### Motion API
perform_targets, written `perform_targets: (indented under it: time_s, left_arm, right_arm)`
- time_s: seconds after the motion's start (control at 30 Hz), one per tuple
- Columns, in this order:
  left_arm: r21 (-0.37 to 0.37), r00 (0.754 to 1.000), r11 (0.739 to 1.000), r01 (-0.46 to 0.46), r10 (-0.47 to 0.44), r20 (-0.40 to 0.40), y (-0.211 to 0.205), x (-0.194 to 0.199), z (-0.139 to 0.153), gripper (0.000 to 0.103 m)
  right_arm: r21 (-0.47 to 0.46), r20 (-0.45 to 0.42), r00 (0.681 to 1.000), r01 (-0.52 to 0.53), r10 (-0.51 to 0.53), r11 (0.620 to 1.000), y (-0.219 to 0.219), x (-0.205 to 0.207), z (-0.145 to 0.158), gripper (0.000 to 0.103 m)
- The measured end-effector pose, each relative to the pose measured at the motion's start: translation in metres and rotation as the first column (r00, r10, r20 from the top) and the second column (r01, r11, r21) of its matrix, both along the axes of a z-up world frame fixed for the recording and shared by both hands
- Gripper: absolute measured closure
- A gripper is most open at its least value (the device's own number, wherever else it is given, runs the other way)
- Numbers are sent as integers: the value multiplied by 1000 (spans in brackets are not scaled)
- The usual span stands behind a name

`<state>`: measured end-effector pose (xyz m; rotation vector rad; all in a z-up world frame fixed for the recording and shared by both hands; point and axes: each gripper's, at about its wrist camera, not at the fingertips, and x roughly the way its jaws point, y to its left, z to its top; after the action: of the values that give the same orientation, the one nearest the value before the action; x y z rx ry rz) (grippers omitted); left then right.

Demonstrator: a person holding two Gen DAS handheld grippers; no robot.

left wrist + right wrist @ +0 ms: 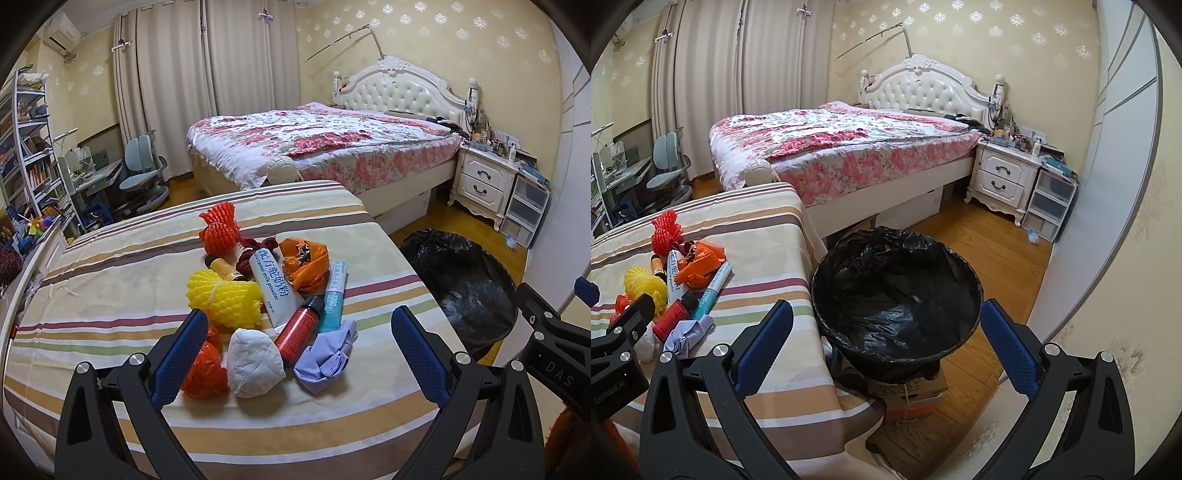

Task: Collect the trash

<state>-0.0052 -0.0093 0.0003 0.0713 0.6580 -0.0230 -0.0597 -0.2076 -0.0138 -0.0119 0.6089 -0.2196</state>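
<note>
- left gripper spread wide, holding nothing, above the near end of the trash pile on the striped tablecloth.
- right gripper also spread, nothing in it, hanging over the black-lined bin.
- pile count: 2 orange foam fruit nets, 1 yellow foam net, 1 crumpled white tissue, 1 lilac paper wad, 1 red bottle w/ black cap, 1 teal tube, 1 white milk-powder sachet, 1 small amber bottle, 1 orange plastic bag, red-orange wrapper by left finger.
- items touch/overlap in one cluster, mid-table.
- 1 bin, just beside table's right edge, sitting on a cardboard box.
- bare cloth left + far side of pile; wood floor btwn bin & bed.
</note>
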Motion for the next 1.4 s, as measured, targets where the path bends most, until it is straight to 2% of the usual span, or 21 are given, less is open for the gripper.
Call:
perform_targets:
  time_s: [1.23, 1.4]
  left_arm:
    - [-4, 1000, 1000, 12, -12, -17, -9, -2, -7, 6]
    - [-5, 1000, 1000, 13, -13, -28, 1, 0, -8, 7]
  right_arm:
    - [11, -9, 1000, -3, 3, 1000, -12, -6, -4, 4]
    - [29, -22, 1000, -11, 11, 1000, -10, -5, -8, 4]
